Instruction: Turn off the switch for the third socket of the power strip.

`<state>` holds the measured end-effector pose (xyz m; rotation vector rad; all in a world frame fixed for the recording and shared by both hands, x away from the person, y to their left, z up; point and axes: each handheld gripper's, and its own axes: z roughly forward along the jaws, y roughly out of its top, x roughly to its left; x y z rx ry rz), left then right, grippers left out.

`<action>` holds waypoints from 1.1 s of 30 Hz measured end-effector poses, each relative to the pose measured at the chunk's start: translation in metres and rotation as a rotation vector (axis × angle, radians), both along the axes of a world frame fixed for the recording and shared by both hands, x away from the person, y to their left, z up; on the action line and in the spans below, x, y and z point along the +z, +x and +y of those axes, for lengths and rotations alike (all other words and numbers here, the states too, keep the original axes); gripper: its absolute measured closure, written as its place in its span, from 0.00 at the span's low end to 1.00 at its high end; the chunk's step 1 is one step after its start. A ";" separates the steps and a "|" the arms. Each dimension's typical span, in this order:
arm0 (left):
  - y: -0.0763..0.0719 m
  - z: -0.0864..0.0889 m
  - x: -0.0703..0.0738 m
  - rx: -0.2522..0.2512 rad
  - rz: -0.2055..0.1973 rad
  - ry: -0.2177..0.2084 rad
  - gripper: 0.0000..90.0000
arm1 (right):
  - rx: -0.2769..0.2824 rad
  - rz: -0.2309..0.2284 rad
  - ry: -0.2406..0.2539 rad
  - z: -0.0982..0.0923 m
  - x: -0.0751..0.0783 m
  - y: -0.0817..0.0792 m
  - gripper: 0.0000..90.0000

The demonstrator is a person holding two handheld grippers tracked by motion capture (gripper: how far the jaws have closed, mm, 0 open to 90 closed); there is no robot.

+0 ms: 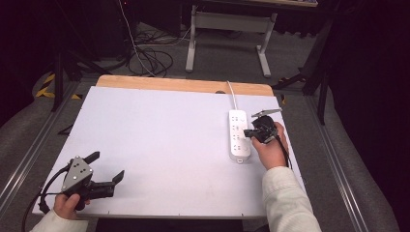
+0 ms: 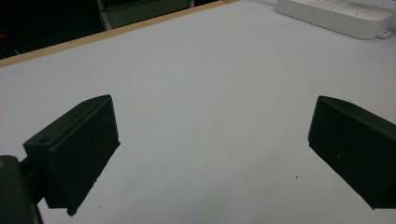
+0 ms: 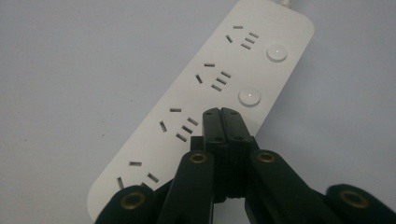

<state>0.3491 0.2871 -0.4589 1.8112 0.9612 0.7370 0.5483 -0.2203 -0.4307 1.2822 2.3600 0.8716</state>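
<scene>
A white power strip [image 1: 238, 137] lies on the right side of the white table top [image 1: 159, 135], its white cord [image 1: 234, 95] running off the far edge. My right gripper [image 1: 251, 132] is shut and empty, held over the strip. In the right gripper view its closed tips [image 3: 221, 113] sit on or just above the power strip [image 3: 187, 88], in line with two round buttons [image 3: 249, 96]; touching or not I cannot tell. My left gripper [image 1: 105, 166] rests open at the near left corner, nothing between its wide-apart fingers [image 2: 79, 140]. The power strip [image 2: 341, 16] shows far off there.
A bare wooden strip [image 1: 183, 84] edges the table's far side. Beyond it a desk frame [image 1: 227, 24] and loose cables [image 1: 150, 58] sit on the floor. Metal rails run along both sides of the table.
</scene>
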 end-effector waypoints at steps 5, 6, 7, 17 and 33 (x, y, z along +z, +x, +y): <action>0.000 0.000 0.000 0.001 0.002 -0.004 0.03 | -0.009 0.017 -0.004 0.000 -0.004 0.003 1.00; 0.000 0.000 0.000 -0.001 0.002 -0.004 0.03 | -0.008 0.020 -0.002 0.001 -0.005 0.003 1.00; 0.000 0.000 0.000 0.001 0.000 -0.003 0.03 | -0.007 0.026 -0.003 0.001 -0.005 0.004 1.00; 0.000 0.000 0.000 0.000 0.004 -0.002 0.03 | -0.002 0.044 -0.036 0.004 -0.008 0.005 1.00; 0.000 0.000 0.000 -0.003 0.003 -0.004 0.03 | -0.004 0.029 -0.065 0.009 -0.011 0.004 1.00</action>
